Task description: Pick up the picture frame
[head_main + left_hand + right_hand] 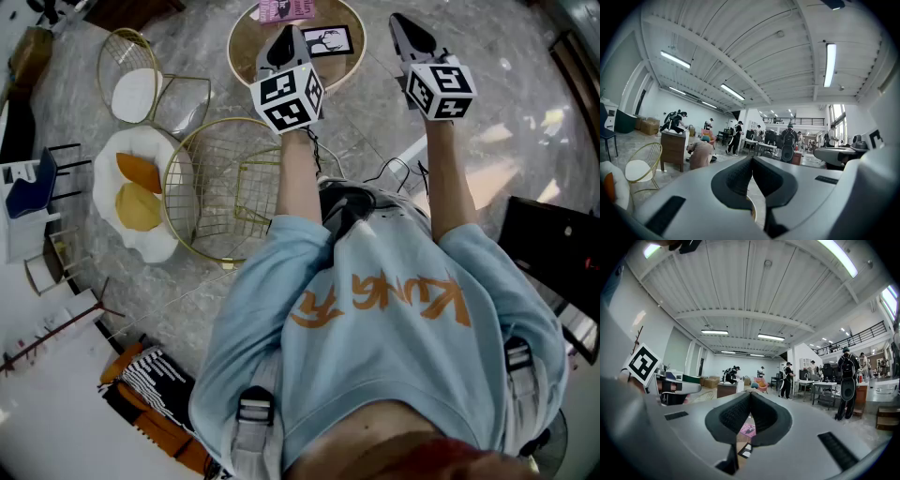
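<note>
The picture frame [328,40], black-edged with a white print, lies flat on a round wooden table [349,66] ahead of me, beside a pink card [286,9]. My left gripper [287,36] hovers over the table's left part, just left of the frame, with its jaws shut and nothing between them. My right gripper [401,22] is held in the air past the table's right rim, also shut and empty. In the right gripper view the frame [744,451] and the pink card [749,429] show low under the shut jaws [750,395]. The left gripper view [752,160] looks level across the hall.
A gold wire chair [141,80] and a round gold wire basket table [220,187] stand to my left, next to a white seat with orange cushions [136,192]. A black case [553,248] sits at the right. Several people stand far off in the hall [736,138].
</note>
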`<control>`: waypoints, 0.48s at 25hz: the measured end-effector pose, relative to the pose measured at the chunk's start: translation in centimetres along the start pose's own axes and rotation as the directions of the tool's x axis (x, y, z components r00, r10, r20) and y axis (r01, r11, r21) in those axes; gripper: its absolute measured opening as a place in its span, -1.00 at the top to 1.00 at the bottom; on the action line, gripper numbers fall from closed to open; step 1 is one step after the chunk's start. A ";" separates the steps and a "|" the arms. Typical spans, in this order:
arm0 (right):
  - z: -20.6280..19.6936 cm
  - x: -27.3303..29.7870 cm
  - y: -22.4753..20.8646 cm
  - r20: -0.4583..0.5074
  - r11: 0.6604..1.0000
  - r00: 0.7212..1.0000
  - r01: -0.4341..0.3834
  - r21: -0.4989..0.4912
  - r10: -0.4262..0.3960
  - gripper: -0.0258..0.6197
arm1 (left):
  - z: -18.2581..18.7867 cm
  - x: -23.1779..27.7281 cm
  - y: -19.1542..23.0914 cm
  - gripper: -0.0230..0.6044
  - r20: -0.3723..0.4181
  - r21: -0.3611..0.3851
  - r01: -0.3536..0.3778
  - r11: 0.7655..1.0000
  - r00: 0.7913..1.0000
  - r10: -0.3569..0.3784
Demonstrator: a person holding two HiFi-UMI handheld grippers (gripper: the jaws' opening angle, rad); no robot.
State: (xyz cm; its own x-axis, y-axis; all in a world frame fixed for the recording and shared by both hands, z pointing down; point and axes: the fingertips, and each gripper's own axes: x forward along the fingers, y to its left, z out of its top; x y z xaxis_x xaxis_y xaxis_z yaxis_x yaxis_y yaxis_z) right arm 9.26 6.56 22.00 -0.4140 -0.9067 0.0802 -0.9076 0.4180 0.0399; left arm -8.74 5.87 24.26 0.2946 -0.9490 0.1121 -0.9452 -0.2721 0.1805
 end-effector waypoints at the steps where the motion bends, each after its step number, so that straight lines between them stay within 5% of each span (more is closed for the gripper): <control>1: 0.0 0.3 0.1 -0.001 1.000 1.000 0.004 0.000 -0.004 0.93 | 0.0 0.3 0.3 0.86 -0.002 0.002 0.005 1.000 1.000 -0.005; 6: 0.0 2.3 1.2 0.002 1.000 1.000 0.004 0.009 -0.004 0.93 | 0.5 1.8 2.4 0.86 -0.003 -0.001 0.023 1.000 1.000 -0.023; 12: -0.5 3.1 1.3 -0.004 0.993 0.994 0.105 0.055 -0.105 0.93 | -0.3 2.6 5.4 0.86 -0.014 -0.040 0.056 0.998 0.998 -0.056</control>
State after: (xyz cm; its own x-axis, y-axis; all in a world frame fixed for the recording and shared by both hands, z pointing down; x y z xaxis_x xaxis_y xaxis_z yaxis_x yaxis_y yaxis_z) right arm 6.86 4.29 22.81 -0.3158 -0.9455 0.0794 -0.9486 0.3163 -0.0064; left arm -13.05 1.93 25.87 0.3492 -0.9299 0.1155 -0.9210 -0.3179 0.2251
